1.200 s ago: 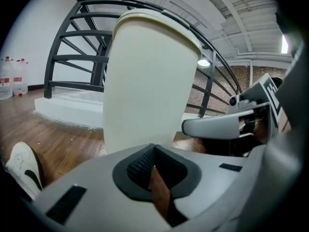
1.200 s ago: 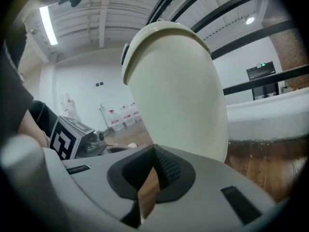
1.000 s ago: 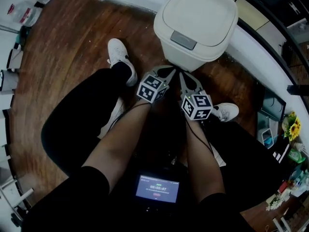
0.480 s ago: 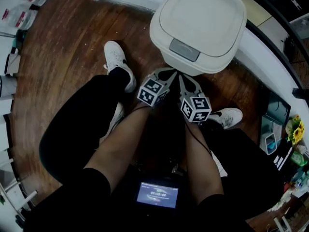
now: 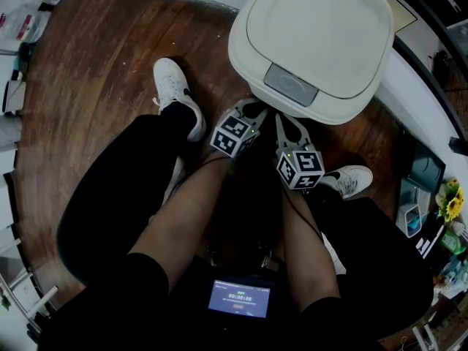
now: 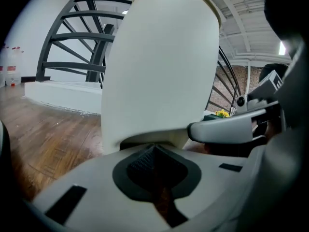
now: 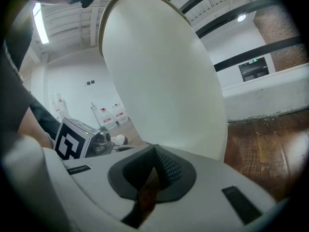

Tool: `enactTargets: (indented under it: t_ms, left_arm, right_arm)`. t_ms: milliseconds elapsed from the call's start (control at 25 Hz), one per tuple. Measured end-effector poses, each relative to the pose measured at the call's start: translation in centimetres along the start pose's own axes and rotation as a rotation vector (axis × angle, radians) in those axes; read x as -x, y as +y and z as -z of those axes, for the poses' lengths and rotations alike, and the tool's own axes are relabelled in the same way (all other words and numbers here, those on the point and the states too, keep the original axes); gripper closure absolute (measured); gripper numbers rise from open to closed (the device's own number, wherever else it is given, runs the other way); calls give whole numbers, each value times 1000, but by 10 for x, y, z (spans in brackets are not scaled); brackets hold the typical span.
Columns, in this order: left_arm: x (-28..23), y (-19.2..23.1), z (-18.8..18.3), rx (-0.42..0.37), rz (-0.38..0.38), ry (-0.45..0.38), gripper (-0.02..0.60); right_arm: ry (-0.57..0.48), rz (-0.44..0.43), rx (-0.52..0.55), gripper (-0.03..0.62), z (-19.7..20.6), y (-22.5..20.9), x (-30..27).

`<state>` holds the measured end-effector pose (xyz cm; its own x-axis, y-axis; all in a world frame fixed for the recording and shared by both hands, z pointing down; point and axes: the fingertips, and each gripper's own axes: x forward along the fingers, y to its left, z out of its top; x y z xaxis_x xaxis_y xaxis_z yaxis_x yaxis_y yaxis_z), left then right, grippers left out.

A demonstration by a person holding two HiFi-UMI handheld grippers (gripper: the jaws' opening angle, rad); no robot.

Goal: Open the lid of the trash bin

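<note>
Standing upright on the wooden floor point(image 5: 95, 64), the trash bin point(image 5: 311, 46) sat in the head view's upper right, long axis vertical. Its lid point(image 5: 336, 13) was down, with the grey latch point(image 5: 291, 85) at the lid's lower edge, facing you. Contents: hidden under the closed lid. Your left gripper point(image 6: 154, 148): jaws together, nothing between them. Your right gripper point(image 7: 155, 148): likewise, tips met, empty. Both pointed at the bin's near wall. Only the head view showed lid top and latch; the gripper views showed just the cream wall at centre frame.
</note>
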<state>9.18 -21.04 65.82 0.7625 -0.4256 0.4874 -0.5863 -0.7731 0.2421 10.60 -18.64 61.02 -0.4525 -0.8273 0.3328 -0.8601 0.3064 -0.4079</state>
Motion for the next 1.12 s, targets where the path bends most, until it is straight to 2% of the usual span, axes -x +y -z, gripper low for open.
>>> enactTargets:
  t_ms: [160,520,1120]
  left_arm:
    - [-9,8,10,-11,6,31,560]
    - [-22,16,23,12,7,38,560]
    - [-26,21,30,-13,-48,111,558]
  right_arm:
    - [5,-1,-3,595,5,-2,-6]
    - [24,8,-18,595,14,-6,-10]
    - [32,26,-21,595,16,-7,-13]
